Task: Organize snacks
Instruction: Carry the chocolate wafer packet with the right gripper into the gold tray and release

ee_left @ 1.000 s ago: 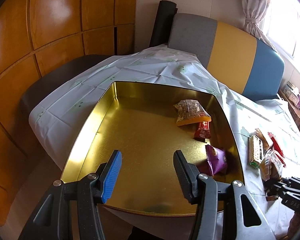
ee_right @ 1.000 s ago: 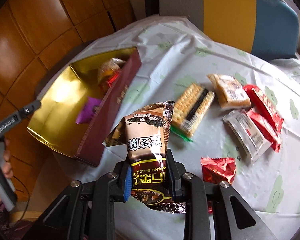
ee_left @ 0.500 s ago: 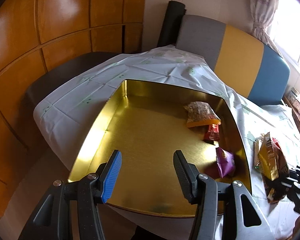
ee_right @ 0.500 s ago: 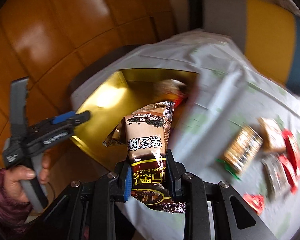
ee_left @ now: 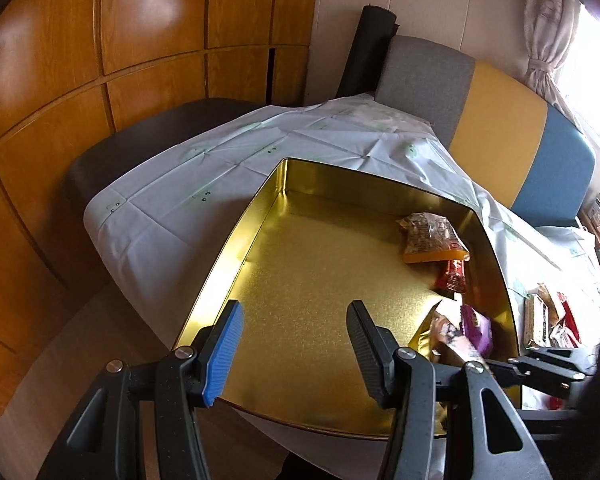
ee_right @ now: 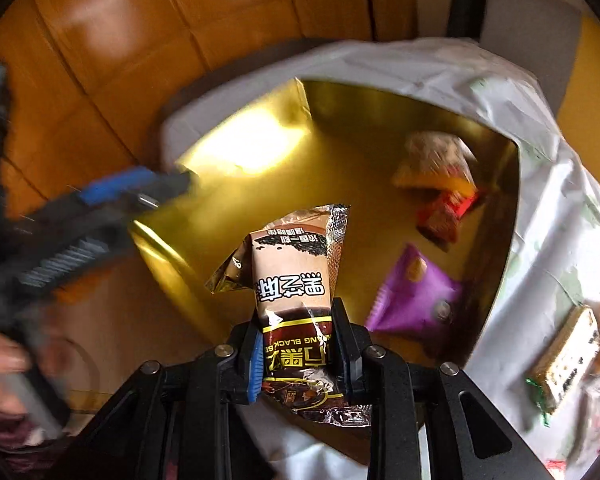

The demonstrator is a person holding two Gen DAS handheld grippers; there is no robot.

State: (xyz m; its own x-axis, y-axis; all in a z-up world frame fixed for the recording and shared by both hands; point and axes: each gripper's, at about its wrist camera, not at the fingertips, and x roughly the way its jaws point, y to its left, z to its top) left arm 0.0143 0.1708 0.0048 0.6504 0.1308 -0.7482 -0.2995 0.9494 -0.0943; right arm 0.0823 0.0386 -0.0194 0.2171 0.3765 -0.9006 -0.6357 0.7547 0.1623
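Carrying a brown sesame-snack packet in my right tongs, clenched on its lower half, upper end sticking up free. It hangs over the near right part of the gold tin, above the floor, not yet set down. In the left wrist view the same packet shows blurred at the tin's right side, next to the purple one.

Progress, judged from what lies where:
- In the tin, along its right wall: one clear packet with an orange base at the far end, one small red packet just beside it, one purple packet nearer me. Three placed.
- Fourth in hand, over the tin.
- Outside, on the white-clothed bench to the right of the tin: a cracker packet and several red and other wrappers past it, blurred; I cannot count them.

My left tongs are spread apart and grip nothing, hovering over the near edge of the tin.

Estimate: under halfway. Most of the tin floor is bare, so room is no constraint. Left to do: release this packet, then fetch the rest from the bench.
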